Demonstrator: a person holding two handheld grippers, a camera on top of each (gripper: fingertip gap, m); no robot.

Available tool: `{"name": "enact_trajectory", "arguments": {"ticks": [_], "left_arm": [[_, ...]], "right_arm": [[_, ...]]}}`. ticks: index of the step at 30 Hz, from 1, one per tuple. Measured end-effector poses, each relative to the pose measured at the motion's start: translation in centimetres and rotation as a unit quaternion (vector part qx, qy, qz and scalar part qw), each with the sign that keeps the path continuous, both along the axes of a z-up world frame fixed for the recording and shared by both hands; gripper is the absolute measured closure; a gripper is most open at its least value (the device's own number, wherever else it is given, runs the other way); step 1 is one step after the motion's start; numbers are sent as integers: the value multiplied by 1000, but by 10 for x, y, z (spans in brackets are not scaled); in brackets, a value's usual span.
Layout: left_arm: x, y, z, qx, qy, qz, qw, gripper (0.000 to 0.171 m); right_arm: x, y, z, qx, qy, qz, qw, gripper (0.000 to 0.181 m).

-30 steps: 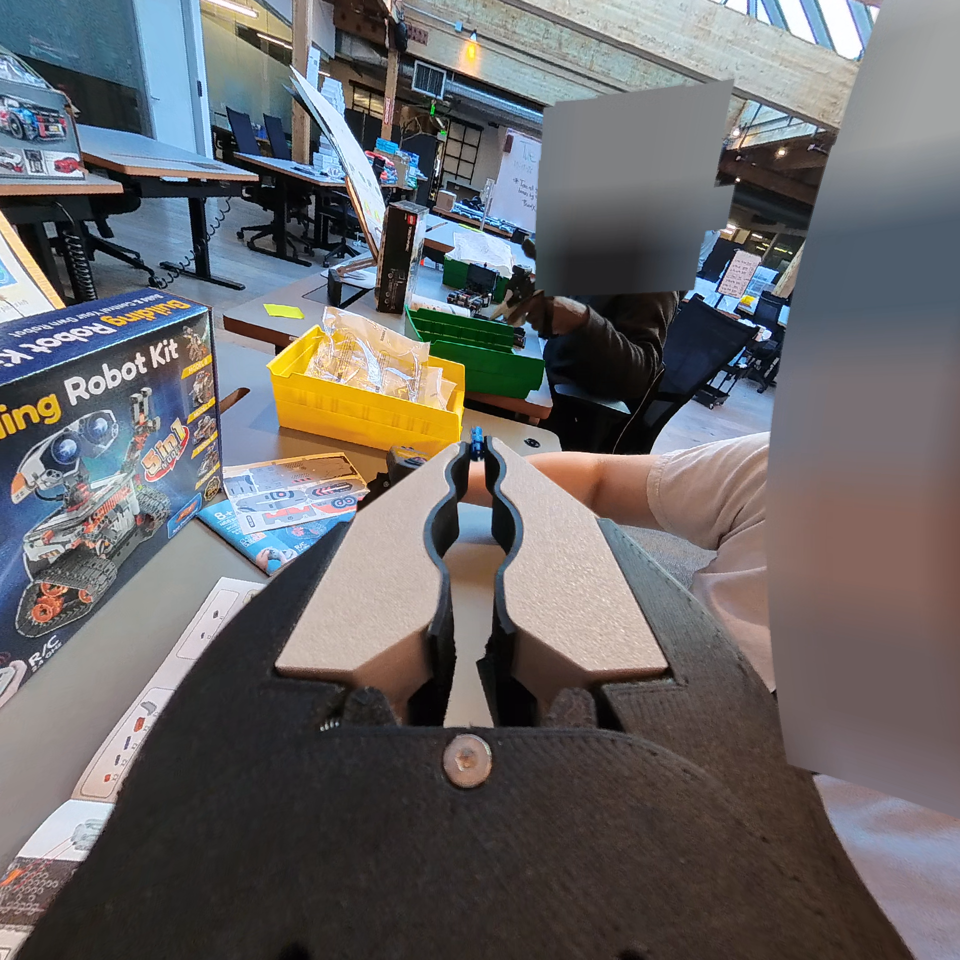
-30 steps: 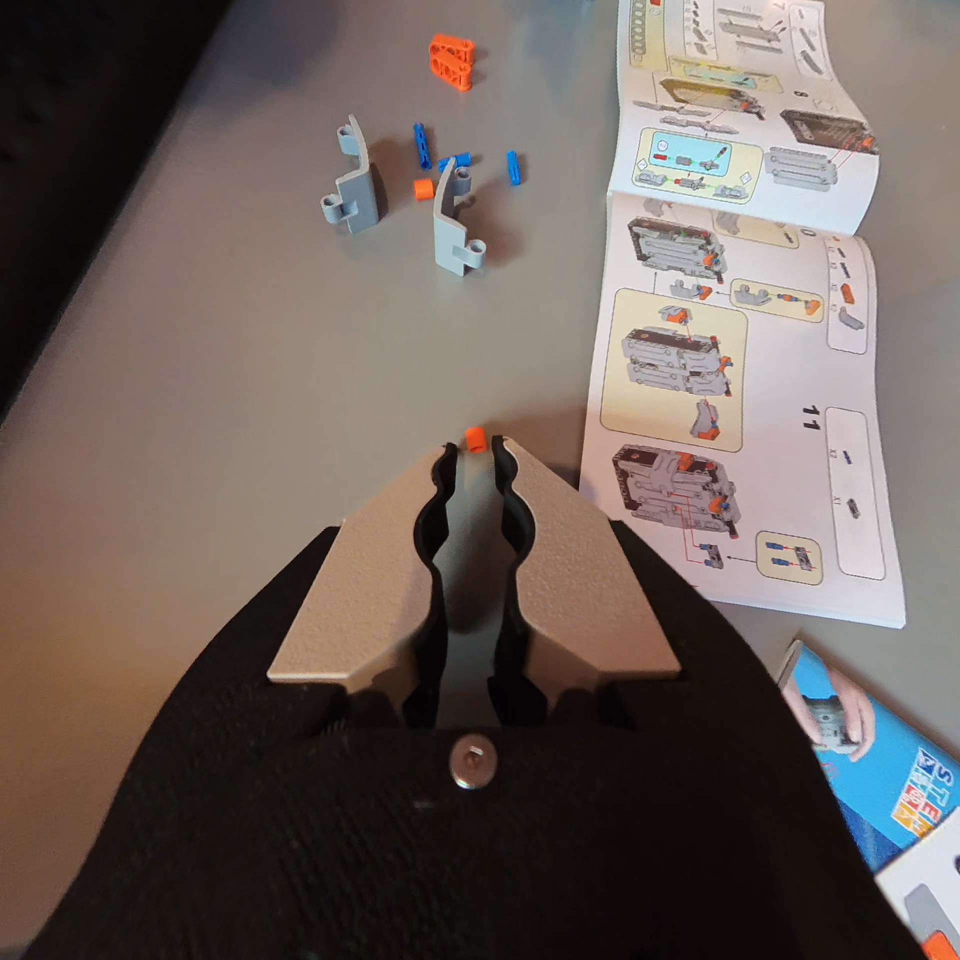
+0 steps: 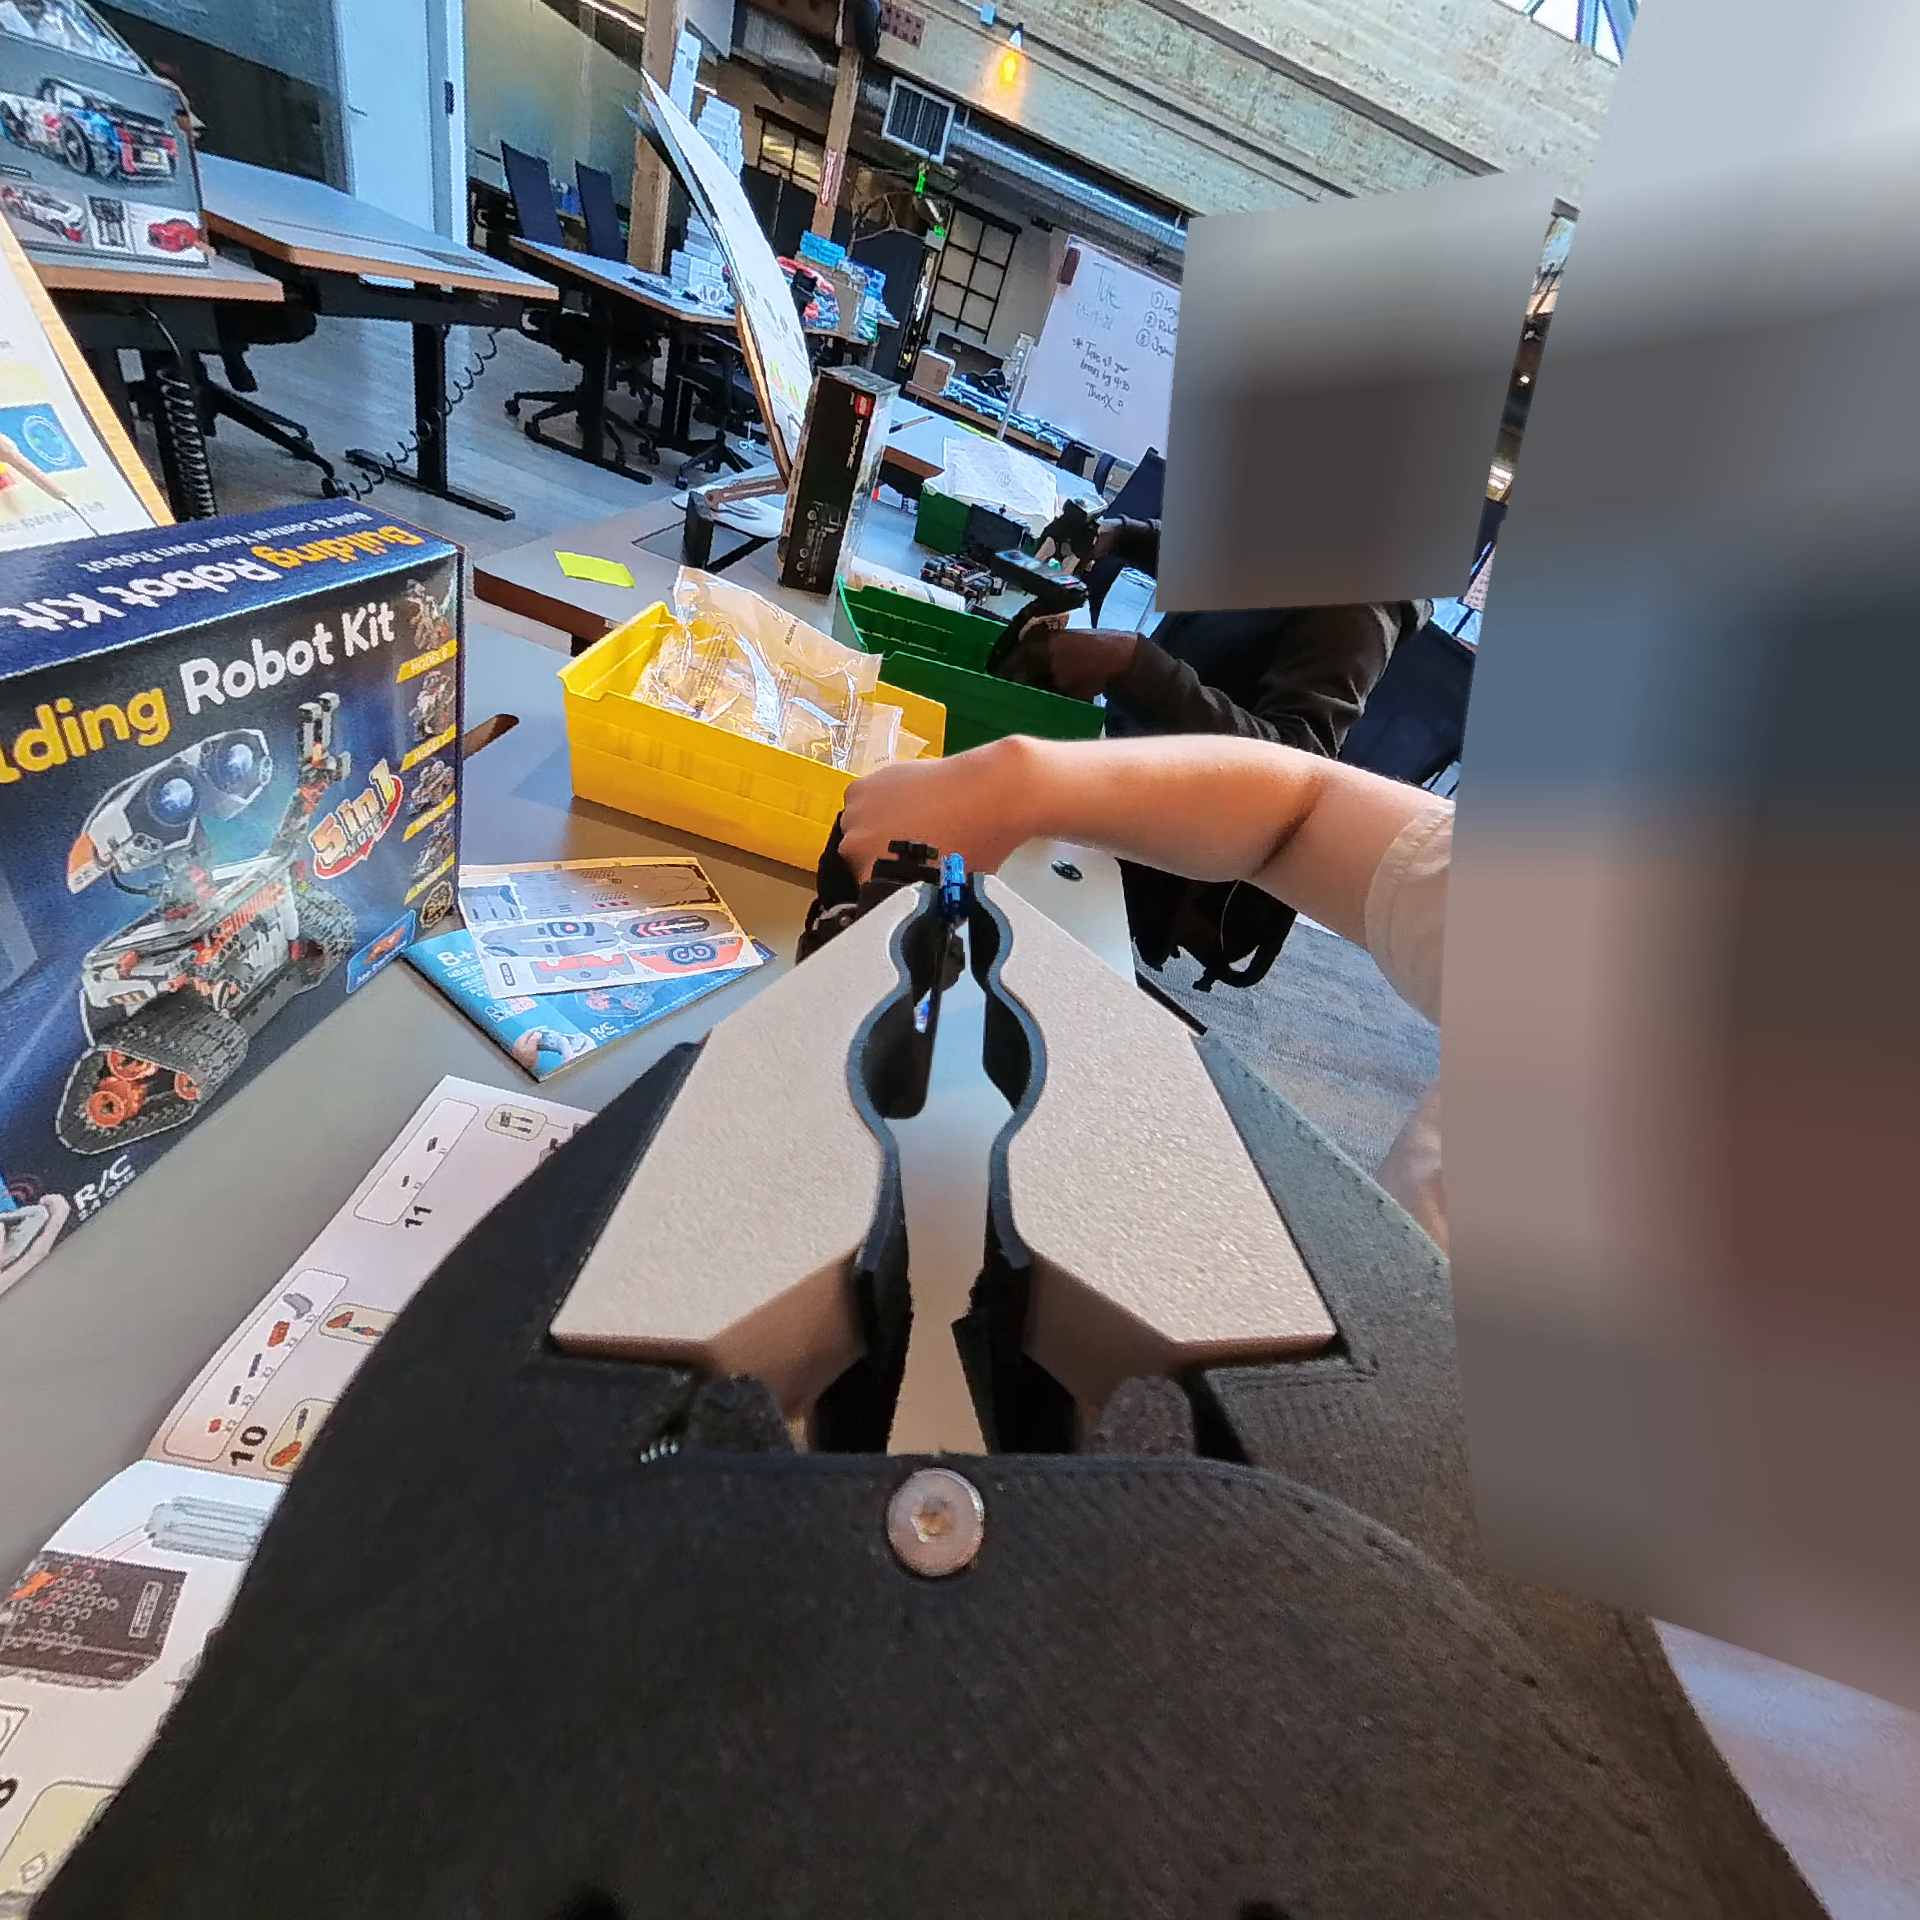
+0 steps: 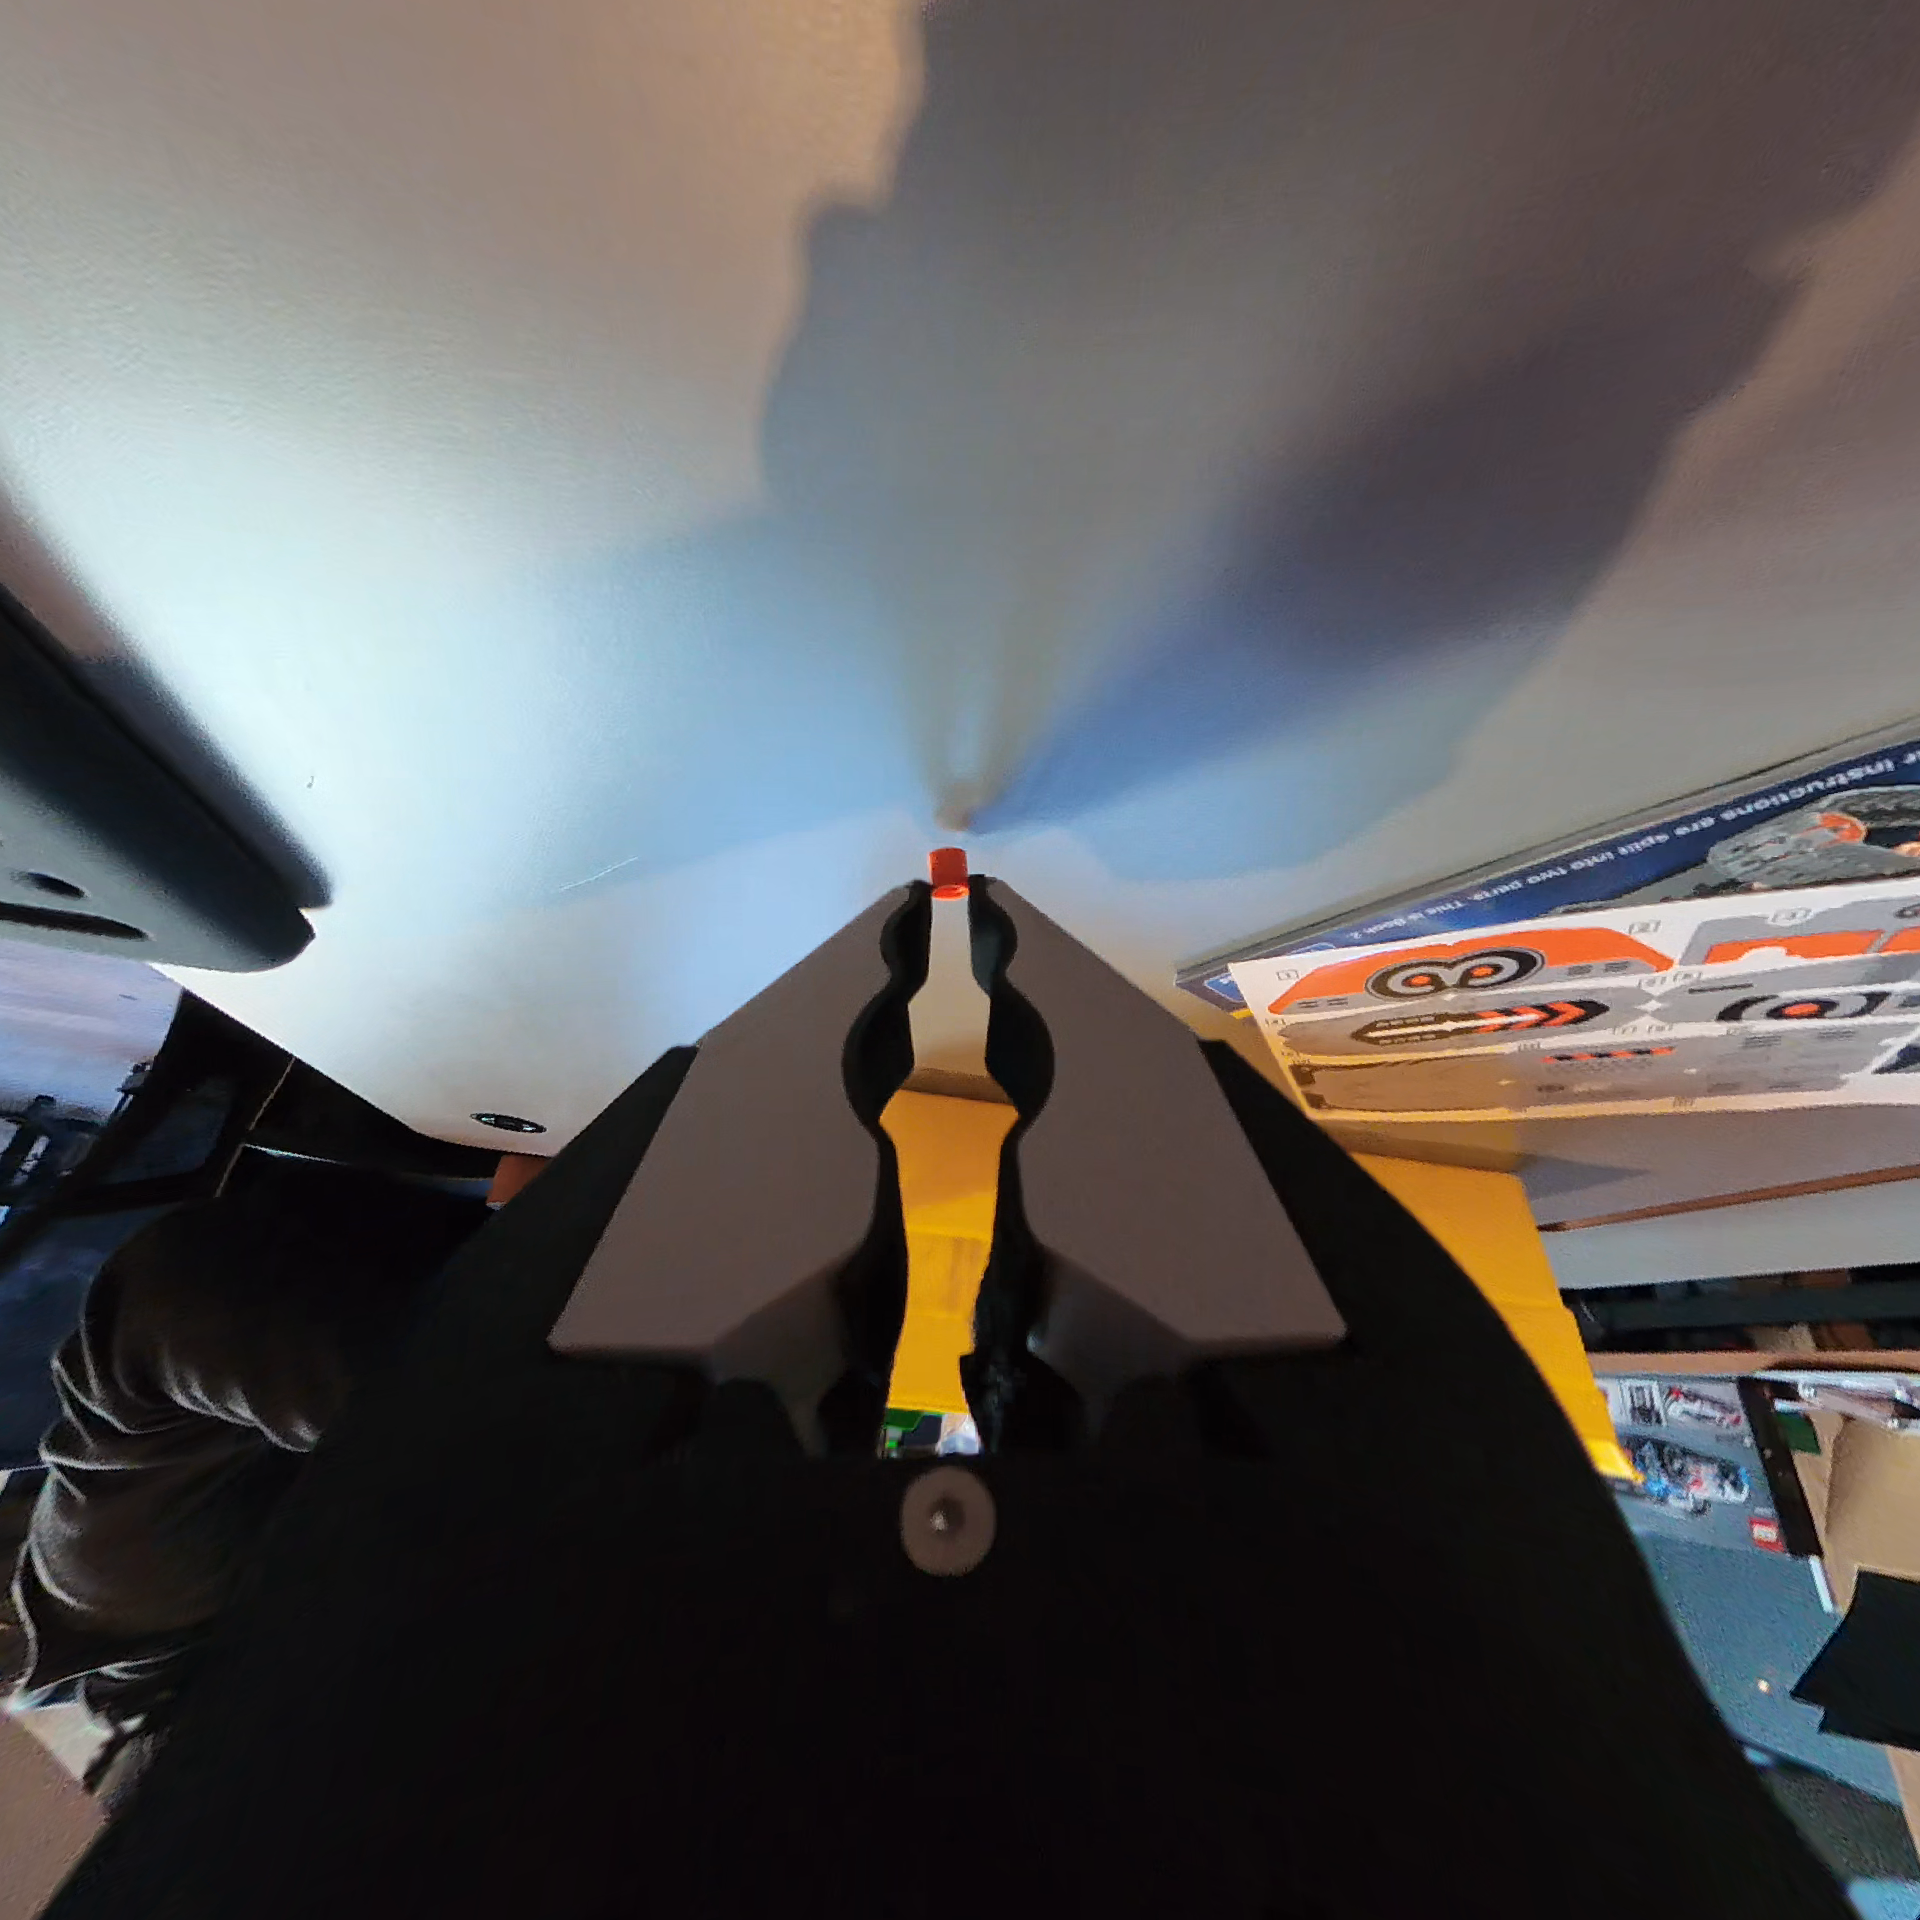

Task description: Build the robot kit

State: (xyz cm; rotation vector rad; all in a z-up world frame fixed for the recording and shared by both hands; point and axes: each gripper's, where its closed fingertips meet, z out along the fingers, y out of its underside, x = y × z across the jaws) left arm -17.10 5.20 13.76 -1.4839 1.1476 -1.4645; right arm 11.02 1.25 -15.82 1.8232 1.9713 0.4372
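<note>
Left gripper (image 3: pixel 951 891) pinches a blue pin (image 3: pixel 950 900); right gripper (image 4: pixel 948 883) pinches an orange bush (image 4: pixel 947 871). At 11 o'clock, yellow bin (image 3: pixel 686 753) holds clear bags (image 3: pixel 764 670).

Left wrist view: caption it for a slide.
Left gripper pinches a blue pin above a grey table.

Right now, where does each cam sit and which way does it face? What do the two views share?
Left wrist view: on the left gripper, facing across the table; its tips pinch a blue pin. Ahead: robot kit box, yellow bin, the person's forearm.
Right wrist view: on the right gripper, close over the table and turned over; its tips pinch an orange bush. No forearm or hand shows.
Shared: the sticker sheet, yellow bin, table.
</note>
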Motion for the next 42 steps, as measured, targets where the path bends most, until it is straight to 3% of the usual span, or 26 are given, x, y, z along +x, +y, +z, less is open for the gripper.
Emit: {"name": "enact_trajectory", "arguments": {"ticks": [12,18,20,23,24,26,33,42], "left_arm": [[1,-3,1,-2,-1,-5,1000,169],[0,-5,1,-1,0,-8,1000,169],[-1,-4,2,-4,-3,-8,1000,169],[1,-4,2,-6,-4,-10,1000,168],[3,-4,1,-6,-3,-12,1000,168],[7,-5,-2,-9,3,-17,1000,169],[19,-9,-11,-8,27,-25,999,168],[22,-7,-15,-12,34,-24,999,168]], "right_arm": [[8,-2,-4,55,-36,-72,995,175],[4,3,11,95,40,-95,990,160],[-5,4,23,123,157,-145,969,161],[-21,8,38,164,381,-212,885,166],[-17,7,37,170,417,-230,863,165],[-6,3,28,189,438,-240,846,161],[6,0,3,211,390,-201,873,158],[1,-1,1,166,384,-207,885,167]]}}
